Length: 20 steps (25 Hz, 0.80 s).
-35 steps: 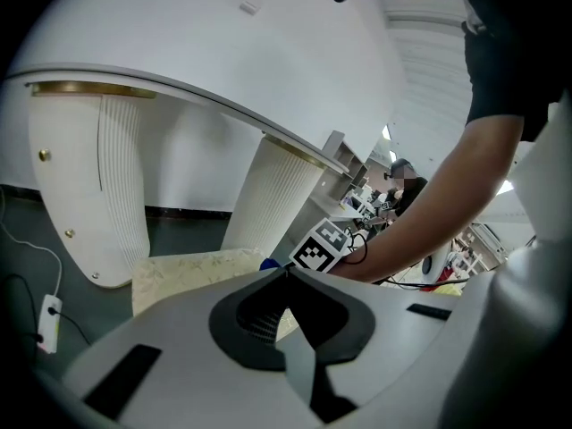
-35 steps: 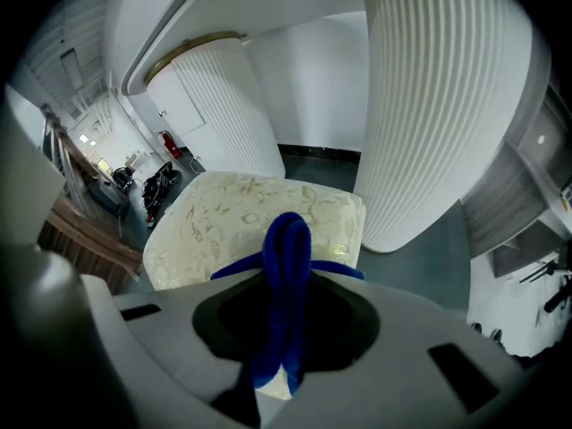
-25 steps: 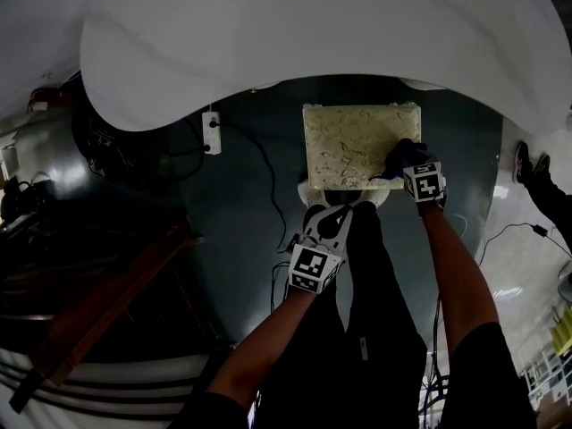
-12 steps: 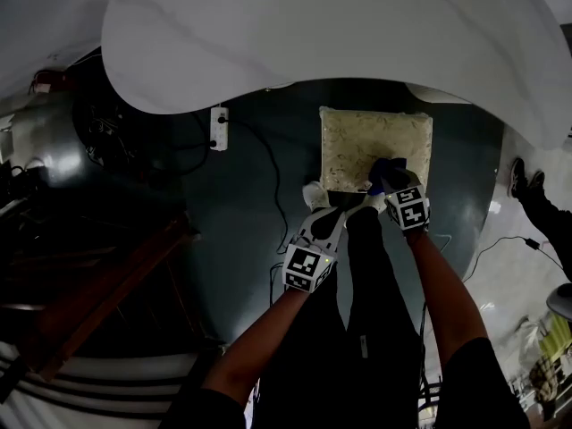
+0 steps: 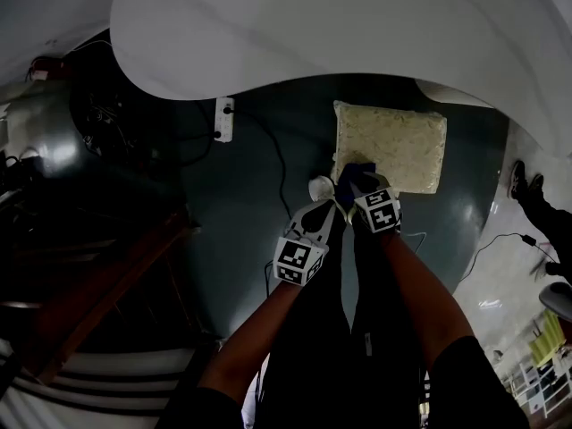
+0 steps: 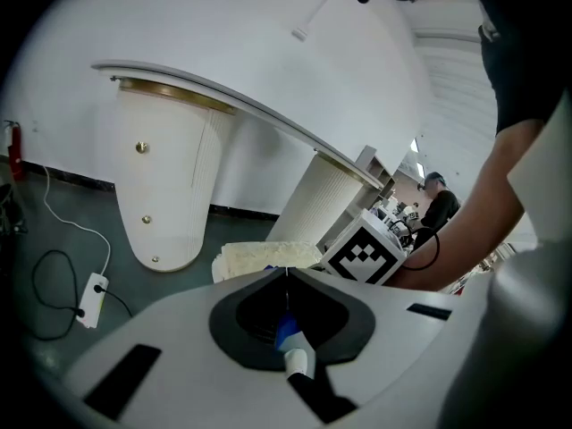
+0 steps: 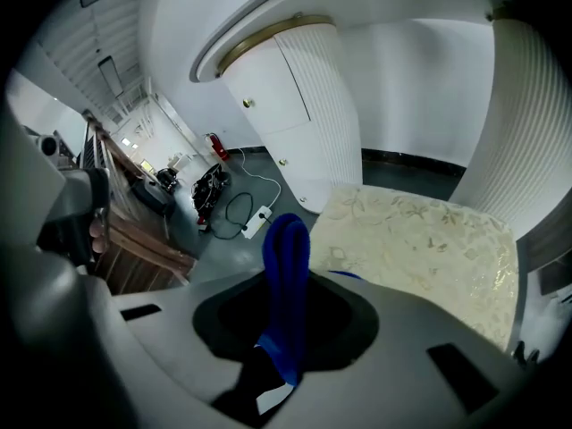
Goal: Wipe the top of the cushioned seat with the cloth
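The cushioned seat [image 5: 391, 146] is a pale cream square pad with a leafy pattern, standing on the dark floor below the white tabletop. My right gripper [image 5: 359, 184] is shut on a folded blue cloth [image 5: 357, 172], which lies at the seat's near-left corner. In the right gripper view the cloth [image 7: 286, 239] stands up between the jaws of the right gripper [image 7: 291, 273], with the seat [image 7: 420, 248] stretching ahead and to the right. My left gripper [image 5: 319, 209] hangs shut beside it, off the seat. The left gripper [image 6: 286, 273] holds nothing, and the seat [image 6: 264, 257] shows beyond it.
A large white curved tabletop [image 5: 357, 25] overhangs the seat, carried on ribbed white pedestals [image 6: 170, 186]. A white power strip [image 5: 224, 119] with cables lies on the floor to the left. Wooden furniture [image 5: 98, 302] stands at the far left. The person's dark-trousered legs are below the grippers.
My right gripper has drawn the cloth from the seat's right side across to its near-left corner. The left gripper has stayed beside it, shut.
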{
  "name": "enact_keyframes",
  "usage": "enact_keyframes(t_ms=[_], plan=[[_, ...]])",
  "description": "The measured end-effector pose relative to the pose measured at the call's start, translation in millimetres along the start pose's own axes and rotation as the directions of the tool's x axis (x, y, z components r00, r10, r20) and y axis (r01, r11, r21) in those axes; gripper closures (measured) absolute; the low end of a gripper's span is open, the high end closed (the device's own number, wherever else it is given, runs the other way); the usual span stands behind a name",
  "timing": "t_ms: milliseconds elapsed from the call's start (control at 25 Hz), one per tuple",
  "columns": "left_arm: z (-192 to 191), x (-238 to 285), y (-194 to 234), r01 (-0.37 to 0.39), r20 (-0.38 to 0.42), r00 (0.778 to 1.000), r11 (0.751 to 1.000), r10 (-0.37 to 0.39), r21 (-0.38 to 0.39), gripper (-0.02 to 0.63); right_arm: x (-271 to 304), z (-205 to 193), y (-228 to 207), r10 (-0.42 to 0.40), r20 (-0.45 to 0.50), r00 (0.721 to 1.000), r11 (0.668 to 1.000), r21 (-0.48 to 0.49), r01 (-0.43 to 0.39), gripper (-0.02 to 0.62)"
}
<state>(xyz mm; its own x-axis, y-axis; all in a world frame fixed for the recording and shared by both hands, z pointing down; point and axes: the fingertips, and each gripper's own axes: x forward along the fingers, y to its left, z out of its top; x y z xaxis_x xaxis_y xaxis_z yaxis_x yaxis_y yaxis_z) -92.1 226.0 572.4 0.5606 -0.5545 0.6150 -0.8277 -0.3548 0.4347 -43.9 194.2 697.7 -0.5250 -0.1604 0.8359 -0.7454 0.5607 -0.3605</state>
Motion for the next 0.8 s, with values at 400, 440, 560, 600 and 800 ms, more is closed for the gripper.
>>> enact_keyframes(t_ms=[400,440,560,600,800], plan=[[-8.8,-14.9,23.5,0.008,0.008,1.000,1.000,-0.008,-0.030,0.588,39.1,-18.3,26.2,-0.041,-0.118,0.992,0.999,-0.038,0.037,0.506],[-8.1,-16.8,27.0,0.007,0.012,1.000,1.000,-0.007,-0.026,0.588,41.3,-20.2,24.1,-0.047,-0.126,0.991,0.999,-0.032,0.043,0.506],[-8.5,-20.3,40.0,-0.009,0.021,1.000,0.999,0.010,-0.039,0.588,46.9,-27.8,19.6,-0.057,-0.145,0.988,0.998,-0.029,0.053,0.506],[-9.7,-20.6,44.2,-0.015,0.022,1.000,0.999,0.016,-0.048,0.588,47.4,-30.0,18.9,-0.059,-0.150,0.987,0.998,-0.033,0.055,0.506],[-13.7,-23.8,60.8,-0.037,0.021,0.999,0.998,0.039,-0.053,0.588,49.7,-37.5,14.5,-0.080,-0.158,0.984,0.997,-0.021,0.078,0.506]])
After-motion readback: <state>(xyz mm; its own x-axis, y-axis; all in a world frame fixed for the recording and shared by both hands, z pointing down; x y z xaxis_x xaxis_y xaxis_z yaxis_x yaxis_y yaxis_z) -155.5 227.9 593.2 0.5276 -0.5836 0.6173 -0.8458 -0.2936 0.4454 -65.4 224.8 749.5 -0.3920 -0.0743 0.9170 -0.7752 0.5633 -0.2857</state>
